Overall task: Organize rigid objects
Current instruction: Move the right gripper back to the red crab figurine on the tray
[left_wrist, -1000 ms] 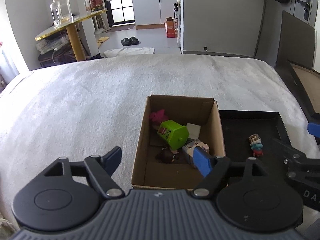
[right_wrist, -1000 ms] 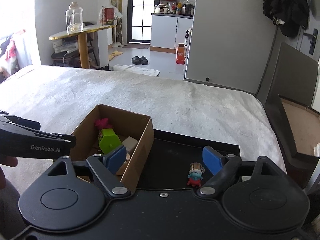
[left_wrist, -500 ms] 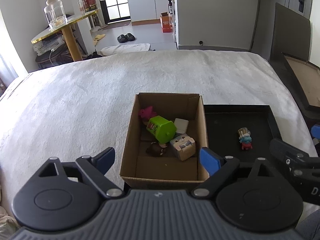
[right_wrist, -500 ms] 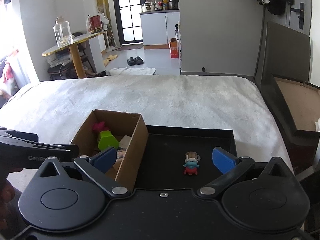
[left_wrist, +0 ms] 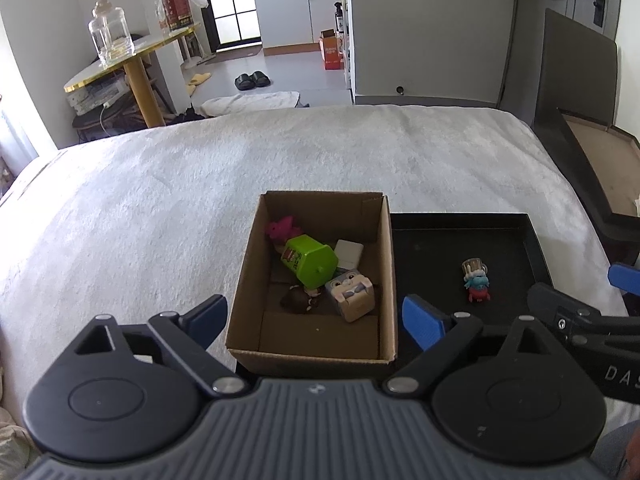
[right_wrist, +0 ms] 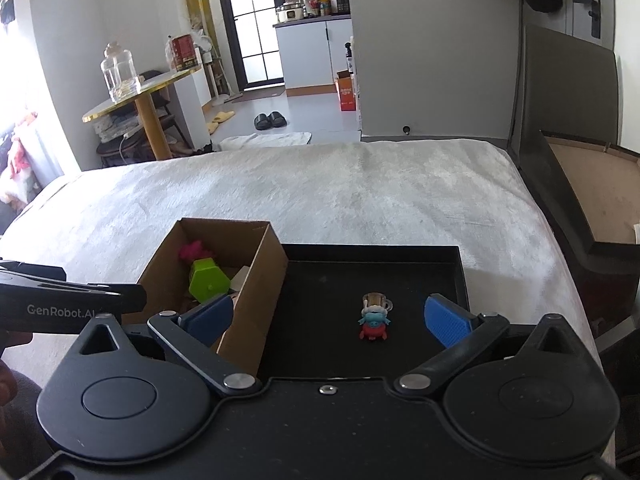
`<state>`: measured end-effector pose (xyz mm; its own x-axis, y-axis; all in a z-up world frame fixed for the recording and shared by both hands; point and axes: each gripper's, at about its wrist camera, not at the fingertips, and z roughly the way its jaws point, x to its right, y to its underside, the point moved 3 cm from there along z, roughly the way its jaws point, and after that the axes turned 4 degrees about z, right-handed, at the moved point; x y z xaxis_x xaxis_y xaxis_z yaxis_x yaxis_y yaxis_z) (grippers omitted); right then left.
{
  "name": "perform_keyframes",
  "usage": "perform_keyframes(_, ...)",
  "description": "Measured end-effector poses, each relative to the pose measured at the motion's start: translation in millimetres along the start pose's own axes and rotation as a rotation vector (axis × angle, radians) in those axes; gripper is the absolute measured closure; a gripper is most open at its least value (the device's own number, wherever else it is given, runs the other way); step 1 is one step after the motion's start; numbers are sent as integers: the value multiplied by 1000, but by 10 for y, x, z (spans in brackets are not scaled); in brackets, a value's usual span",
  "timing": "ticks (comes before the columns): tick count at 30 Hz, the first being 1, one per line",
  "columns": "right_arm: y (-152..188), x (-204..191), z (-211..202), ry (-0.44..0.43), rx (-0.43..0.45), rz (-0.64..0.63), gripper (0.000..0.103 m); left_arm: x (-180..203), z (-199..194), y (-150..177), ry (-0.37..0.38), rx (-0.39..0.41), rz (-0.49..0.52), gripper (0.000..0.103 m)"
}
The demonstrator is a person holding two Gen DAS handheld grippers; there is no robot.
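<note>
On the black tray, a small figurine stands alone near the centre, at about 3 o'clock from the cardboard box on the bed. The box holds a green hexagonal container, a pink toy and a cube-shaped figure.

The right hand-held gripper has just been opening and gapes wide, empty, the figurine between its jaws but untouched. The left hand-held gripper has also been opening and holds nothing, poised over the box.

The figurine looks light, stiff and top-heavy; pinching its blue-and-red body low seems safest.
</note>
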<state>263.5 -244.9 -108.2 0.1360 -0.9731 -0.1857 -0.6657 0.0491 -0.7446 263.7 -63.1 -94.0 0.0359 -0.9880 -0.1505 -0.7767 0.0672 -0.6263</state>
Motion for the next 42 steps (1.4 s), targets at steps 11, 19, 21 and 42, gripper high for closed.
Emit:
perform_keyframes(11,96,203,110,-33,-8,20,0,102,55,-10,-42,11,-17,9)
perform_keyframes(19,144,337,320,-39,-14,46,0,212,223,11,-60,-13,20,9)
perform_keyframes(21,151,370,379,-42,-12,57,1,247,271,14,-60,-15,31,9)
perform_keyframes(42,292,631,1139,-57,-74,111,29,553,809,-186,-81,-23,111,10)
